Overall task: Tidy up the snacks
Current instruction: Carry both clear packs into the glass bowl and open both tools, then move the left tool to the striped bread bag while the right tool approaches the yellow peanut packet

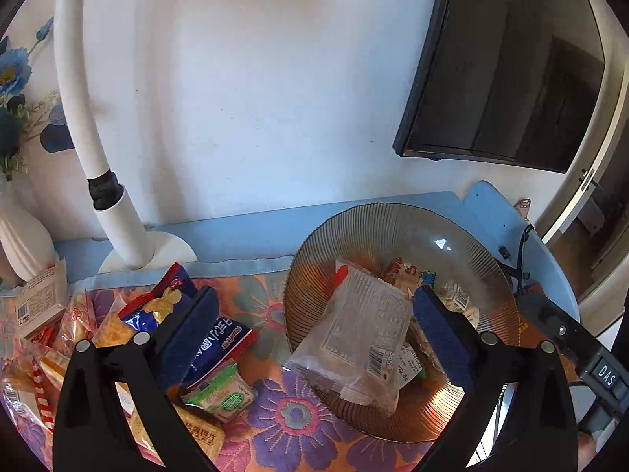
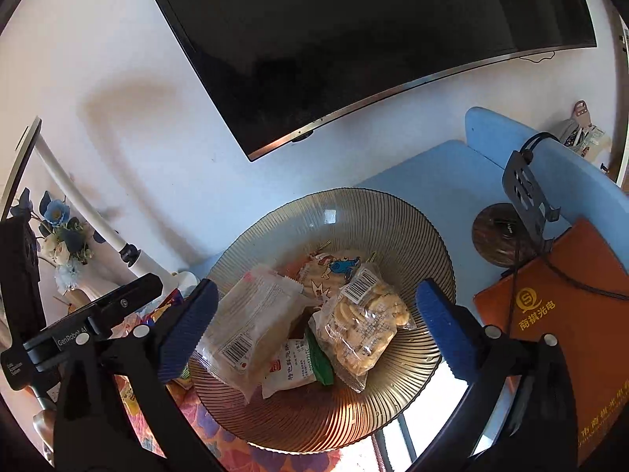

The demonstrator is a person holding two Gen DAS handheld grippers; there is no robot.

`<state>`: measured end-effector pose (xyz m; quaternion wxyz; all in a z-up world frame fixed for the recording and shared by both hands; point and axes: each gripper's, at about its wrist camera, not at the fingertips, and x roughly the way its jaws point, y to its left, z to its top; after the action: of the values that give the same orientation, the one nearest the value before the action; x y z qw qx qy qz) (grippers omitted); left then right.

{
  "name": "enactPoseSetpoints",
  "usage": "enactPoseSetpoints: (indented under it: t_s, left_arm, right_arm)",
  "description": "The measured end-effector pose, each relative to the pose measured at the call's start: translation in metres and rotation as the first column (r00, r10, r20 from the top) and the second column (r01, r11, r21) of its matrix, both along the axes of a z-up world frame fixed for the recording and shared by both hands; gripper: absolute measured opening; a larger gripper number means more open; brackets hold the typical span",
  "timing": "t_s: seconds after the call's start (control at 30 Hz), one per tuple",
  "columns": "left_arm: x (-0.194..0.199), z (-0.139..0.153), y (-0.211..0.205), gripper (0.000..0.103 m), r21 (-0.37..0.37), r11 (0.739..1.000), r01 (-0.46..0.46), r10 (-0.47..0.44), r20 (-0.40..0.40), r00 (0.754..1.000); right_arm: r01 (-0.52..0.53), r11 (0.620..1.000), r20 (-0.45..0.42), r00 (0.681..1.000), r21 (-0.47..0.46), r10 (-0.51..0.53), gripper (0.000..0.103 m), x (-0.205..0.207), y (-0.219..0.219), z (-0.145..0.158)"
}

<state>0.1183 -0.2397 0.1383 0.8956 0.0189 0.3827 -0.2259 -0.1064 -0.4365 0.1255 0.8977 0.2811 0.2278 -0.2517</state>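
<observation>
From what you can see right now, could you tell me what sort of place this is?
Probably a home living room: a dark wall-mounted flat screen, a white vase of blue flowers, and a ribbed glass snack bowl on a floral tablecloth.

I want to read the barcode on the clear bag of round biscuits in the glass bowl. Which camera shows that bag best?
The right wrist view: the biscuit bag lies unobstructed in the bowl, barcode up. In the left wrist view only a corner peeks out behind the left gripper's finger.
</observation>
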Motion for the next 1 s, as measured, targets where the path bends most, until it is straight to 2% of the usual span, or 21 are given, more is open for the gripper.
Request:
enactPoseSetpoints:
  t_s: [0.2,0.4,0.63,0.8,0.93,1.0]
  left_arm:
    - [-0.009,0.008,0.060,0.098,0.052,0.992,-0.112,0.111,0.017,0.994]
    - [-0.016,0.016,0.145,0.098,0.067,0.965,-0.252,0.251,0.022,0.968]
    - [-0.021,0.000,0.251,0.098,0.091,0.915,-0.394,0.396,-0.002,0.918]
    - [-0.012,-0.031,0.315,0.098,0.091,0.878,-0.469,0.476,-0.092,0.874]
    - [-0.009,-0.054,0.345,0.098,0.092,0.865,-0.493,0.501,-0.137,0.855]
    - [-0.007,-0.064,0.351,0.098,0.094,0.869,-0.486,0.495,-0.154,0.855]
  right_arm:
    - [-0.055,0.998,0.101,0.993,0.010,0.054,0.100,0.007,0.043,0.021]
    - [-0.183,0.983,0.160,0.970,-0.017,0.184,0.100,0.041,0.106,0.032]
    - [-0.309,0.951,0.122,0.944,0.000,0.307,0.100,0.088,0.177,0.013]
    - [-0.395,0.919,0.065,0.917,0.016,0.393,0.100,0.120,0.221,-0.003]
    - [-0.459,0.888,0.016,0.888,0.023,0.459,0.100,0.146,0.252,-0.018]
    - [-0.480,0.877,-0.007,0.877,0.035,0.480,0.100,0.157,0.265,-0.026]
